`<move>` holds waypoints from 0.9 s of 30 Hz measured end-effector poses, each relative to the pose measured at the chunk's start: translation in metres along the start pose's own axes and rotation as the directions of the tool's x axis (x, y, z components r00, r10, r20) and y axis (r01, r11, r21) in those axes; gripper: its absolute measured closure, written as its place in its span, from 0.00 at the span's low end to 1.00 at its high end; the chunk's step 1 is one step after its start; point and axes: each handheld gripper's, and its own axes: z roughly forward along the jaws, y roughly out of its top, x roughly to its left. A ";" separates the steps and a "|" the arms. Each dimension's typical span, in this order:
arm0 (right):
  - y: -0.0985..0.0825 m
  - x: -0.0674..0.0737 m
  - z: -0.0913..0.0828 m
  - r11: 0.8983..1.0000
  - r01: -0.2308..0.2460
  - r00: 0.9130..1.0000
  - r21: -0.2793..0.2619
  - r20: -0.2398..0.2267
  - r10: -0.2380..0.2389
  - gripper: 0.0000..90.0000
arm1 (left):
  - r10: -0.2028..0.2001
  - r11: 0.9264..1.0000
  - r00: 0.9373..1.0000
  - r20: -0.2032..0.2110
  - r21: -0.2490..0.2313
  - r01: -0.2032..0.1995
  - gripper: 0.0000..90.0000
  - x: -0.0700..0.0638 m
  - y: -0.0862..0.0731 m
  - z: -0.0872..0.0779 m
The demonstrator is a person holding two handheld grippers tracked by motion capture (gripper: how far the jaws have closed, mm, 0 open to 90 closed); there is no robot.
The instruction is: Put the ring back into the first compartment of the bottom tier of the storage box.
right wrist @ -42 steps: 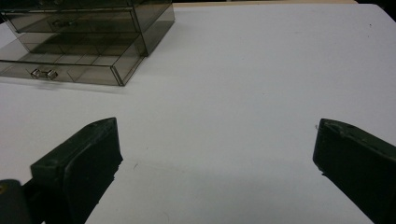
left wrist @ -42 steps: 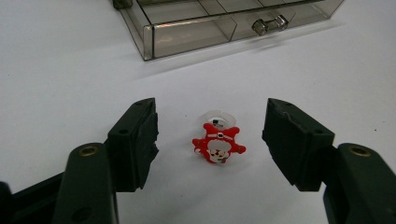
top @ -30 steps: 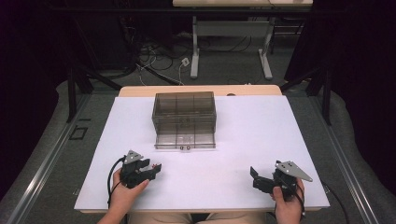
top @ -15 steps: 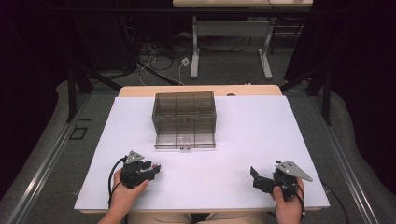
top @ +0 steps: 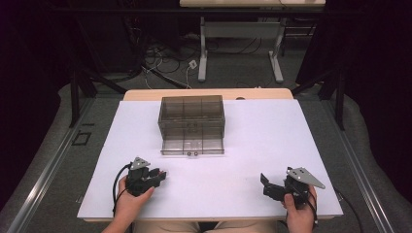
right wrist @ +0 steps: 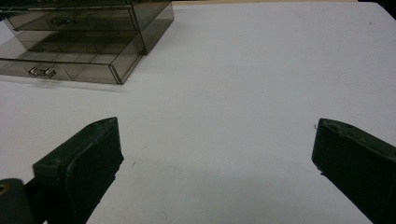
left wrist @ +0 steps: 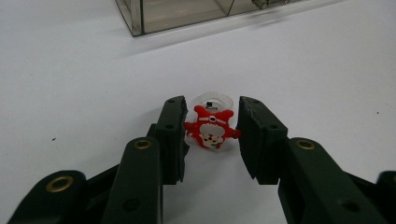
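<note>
Closing its jaws just now, the left gripper (left wrist: 211, 135) pinches a red Santa ring (left wrist: 211, 128) lying on the white table (top: 252, 141), near the smoky drawer box (top: 192, 124). Farther right, the right gripper (right wrist: 217, 158) rests with jaws wide apart, holding nothing.

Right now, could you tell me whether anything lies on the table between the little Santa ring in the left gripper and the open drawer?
Nothing visible does. The Santa ring sits between the left gripper pads, and bare white table runs to the open drawer.
</note>
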 end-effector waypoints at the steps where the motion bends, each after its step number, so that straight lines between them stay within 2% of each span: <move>1: 0.000 0.000 0.000 1.000 -0.001 1.000 0.003 0.005 0.001 0.01 | 0.001 1.000 1.000 0.000 0.000 -0.001 0.71 0.000 0.000 0.000; 12: 0.000 0.000 0.000 1.000 0.001 1.000 0.001 0.000 -0.001 0.01 | -0.002 1.000 1.000 -0.002 0.003 0.002 0.74 0.001 0.001 -0.002; 27: 0.000 0.000 0.000 1.000 0.002 1.000 0.008 0.004 -0.002 0.01 | -0.028 0.999 1.000 -0.005 -0.023 0.028 0.74 0.002 0.002 -0.006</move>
